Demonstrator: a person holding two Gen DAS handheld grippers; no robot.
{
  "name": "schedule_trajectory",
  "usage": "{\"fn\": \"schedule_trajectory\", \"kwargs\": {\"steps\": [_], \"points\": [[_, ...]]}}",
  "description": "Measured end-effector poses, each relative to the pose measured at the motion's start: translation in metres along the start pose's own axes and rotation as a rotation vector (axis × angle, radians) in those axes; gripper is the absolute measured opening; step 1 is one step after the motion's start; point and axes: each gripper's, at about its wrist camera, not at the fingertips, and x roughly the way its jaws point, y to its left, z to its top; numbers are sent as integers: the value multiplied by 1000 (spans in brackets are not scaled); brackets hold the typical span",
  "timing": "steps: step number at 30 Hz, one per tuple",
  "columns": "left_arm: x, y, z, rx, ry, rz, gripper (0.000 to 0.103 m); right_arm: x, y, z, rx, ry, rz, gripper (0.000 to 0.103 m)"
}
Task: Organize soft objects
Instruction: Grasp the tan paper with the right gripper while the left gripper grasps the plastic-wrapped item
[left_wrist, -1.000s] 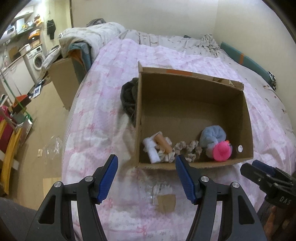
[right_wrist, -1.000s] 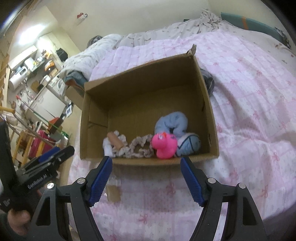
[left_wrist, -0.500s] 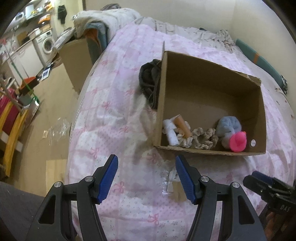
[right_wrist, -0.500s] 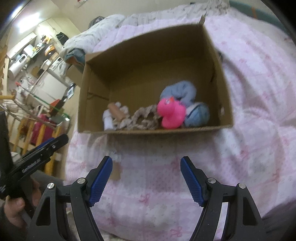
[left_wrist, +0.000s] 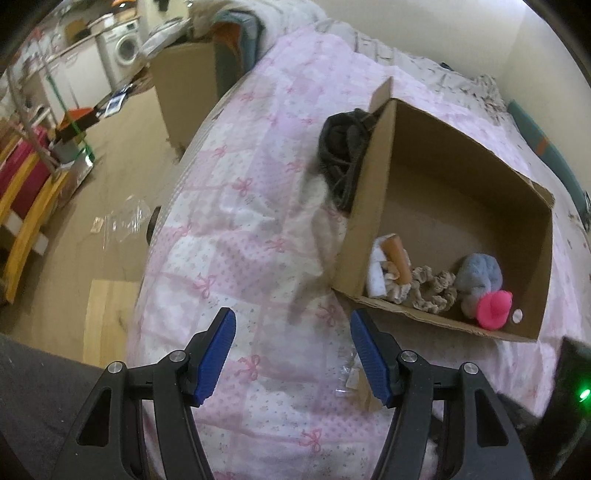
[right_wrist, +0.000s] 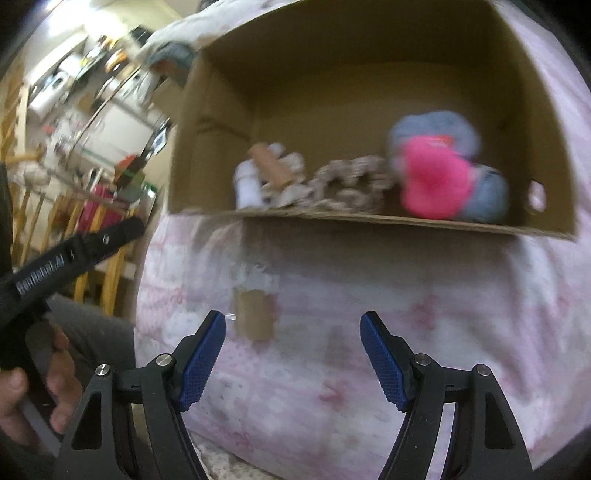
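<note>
Both grippers hover empty over the pink quilt (left_wrist: 236, 229)

Left gripper (left_wrist: 290, 352) and right gripper (right_wrist: 291, 356) gape wide, pointing toward the cardboard box (left_wrist: 373, 199) beyond.

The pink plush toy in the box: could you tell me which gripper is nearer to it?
Right. The right gripper faces the pink plush toy; the left gripper sits further left.
</note>
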Motion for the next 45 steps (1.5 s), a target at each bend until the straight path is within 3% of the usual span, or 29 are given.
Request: {"fn": "schedule_trajectory", "kwargs": {"steps": [4, 6, 8, 11, 16, 25, 33, 39, 45], "points": [[3, 4, 0, -23, 19, 1, 62, 29, 20, -1, -42, 55, 10, 76], [4, 4, 0, -22, 20, 0, 62, 44, 29, -3, -63, 80, -4, 59], [5, 4, 0, -18, 22, -1, 62, 56, 34, -6, -68, 104, -26, 50], [7, 1, 0, -11, 25, -5, 62, 62, 38, -9, -93, 90, -80, 46], [8, -7, 0, 8, 31, -7, 62, 53, 35, -13, -107, 76, -82, 12], [22, -17, -9, 40, 90, -16, 61, -11, 24, -12, -78, 24, -34, 9], [53, -44, -25, 88, 205, -105, 67, -70, -20, -7, 35, -90, -51, 9], [89, -63, -36, 154, 296, -74, 68, -76, -53, -10, 180, -151, -28, 9], [101, -72, -38, 179, 306, -64, 67, -72, -59, -5, 192, -161, -17, 9]]}}
